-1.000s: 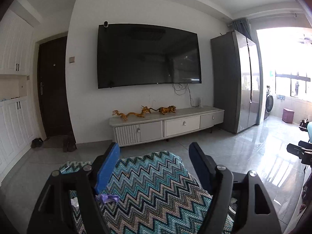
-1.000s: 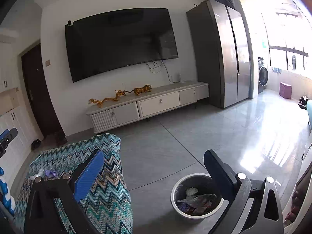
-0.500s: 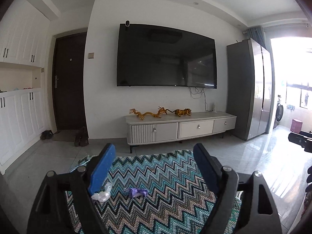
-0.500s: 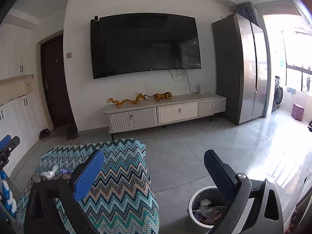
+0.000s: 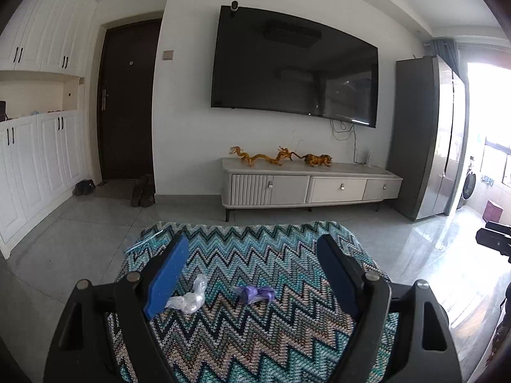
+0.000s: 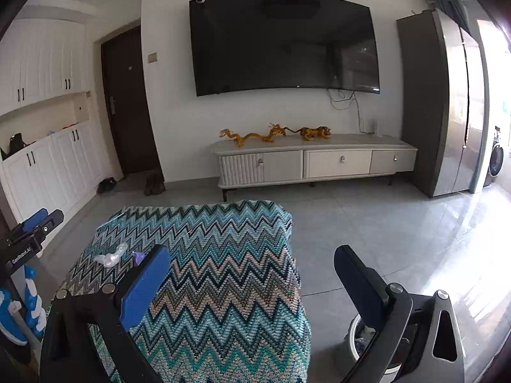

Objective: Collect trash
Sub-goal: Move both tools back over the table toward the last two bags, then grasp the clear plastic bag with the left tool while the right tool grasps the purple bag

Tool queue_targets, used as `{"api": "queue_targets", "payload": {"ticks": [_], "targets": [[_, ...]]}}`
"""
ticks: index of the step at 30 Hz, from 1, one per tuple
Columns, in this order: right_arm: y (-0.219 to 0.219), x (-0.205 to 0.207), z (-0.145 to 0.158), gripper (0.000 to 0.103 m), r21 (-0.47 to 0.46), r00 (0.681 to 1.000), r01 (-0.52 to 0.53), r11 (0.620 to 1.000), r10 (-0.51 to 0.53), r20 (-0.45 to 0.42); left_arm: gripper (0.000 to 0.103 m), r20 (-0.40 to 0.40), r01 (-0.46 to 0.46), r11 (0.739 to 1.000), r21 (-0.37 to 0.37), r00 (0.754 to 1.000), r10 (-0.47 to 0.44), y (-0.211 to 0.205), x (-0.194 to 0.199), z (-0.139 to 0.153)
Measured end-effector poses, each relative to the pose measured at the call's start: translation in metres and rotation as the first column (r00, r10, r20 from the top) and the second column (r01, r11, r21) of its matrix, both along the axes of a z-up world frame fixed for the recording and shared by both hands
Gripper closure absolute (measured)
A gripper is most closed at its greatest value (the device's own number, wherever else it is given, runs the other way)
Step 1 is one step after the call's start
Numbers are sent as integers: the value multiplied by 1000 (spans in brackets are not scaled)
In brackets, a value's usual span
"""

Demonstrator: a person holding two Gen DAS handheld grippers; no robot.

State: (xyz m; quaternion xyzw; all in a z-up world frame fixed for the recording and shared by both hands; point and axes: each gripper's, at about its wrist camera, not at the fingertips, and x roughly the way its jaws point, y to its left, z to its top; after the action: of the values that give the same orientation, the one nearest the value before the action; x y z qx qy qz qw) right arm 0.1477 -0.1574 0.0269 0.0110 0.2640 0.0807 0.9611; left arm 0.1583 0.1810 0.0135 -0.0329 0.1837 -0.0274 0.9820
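Observation:
A crumpled clear plastic wrapper [image 5: 188,298] and a small purple wrapper [image 5: 257,293] lie on a table draped in a zigzag knit cloth [image 5: 255,335]. My left gripper [image 5: 251,239] hangs open above them; the purple one shows between its fingers and the clear one beside the left blue pad. My right gripper [image 6: 252,252] is open and empty over the cloth's right part. In the right wrist view the clear wrapper [image 6: 110,257] and purple wrapper [image 6: 138,257] lie left of its blue finger. A white bin [image 6: 352,340] on the floor is mostly hidden behind the right finger.
A low TV cabinet [image 5: 313,185] with golden figurines stands against the far wall under a large TV [image 5: 293,67]. White cupboards [image 5: 35,172] and a dark door are on the left, a tall grey fridge [image 6: 444,102] on the right. Tiled floor surrounds the table.
Both views have swung so the covered table sits more central. The wrappers came out from behind the left finger into the gap. The bin slid to the lower right corner.

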Motion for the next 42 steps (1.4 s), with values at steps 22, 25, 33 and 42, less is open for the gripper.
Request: {"api": "queue_targets", "payload": {"ticks": [22,25,33,42], "targets": [[164,156,-131,14,104,849,-425,899,436,-299,26,-347,24,998,-50,937,-40,101,130,-140],[191,169,-149,19,87,816,-479,873,480,-322,40,-382,44,997,-65,922,-65,101,142,-157],[242,189,-178,28,64,744,-590,805,572,-346,68,-419,93,986,-139,897,-143,103,150,-181],[257,202,-201,56,96,703,-613,784,597,-385,75,-424,110,988,-111,893,-147,96,149,-185]]}}
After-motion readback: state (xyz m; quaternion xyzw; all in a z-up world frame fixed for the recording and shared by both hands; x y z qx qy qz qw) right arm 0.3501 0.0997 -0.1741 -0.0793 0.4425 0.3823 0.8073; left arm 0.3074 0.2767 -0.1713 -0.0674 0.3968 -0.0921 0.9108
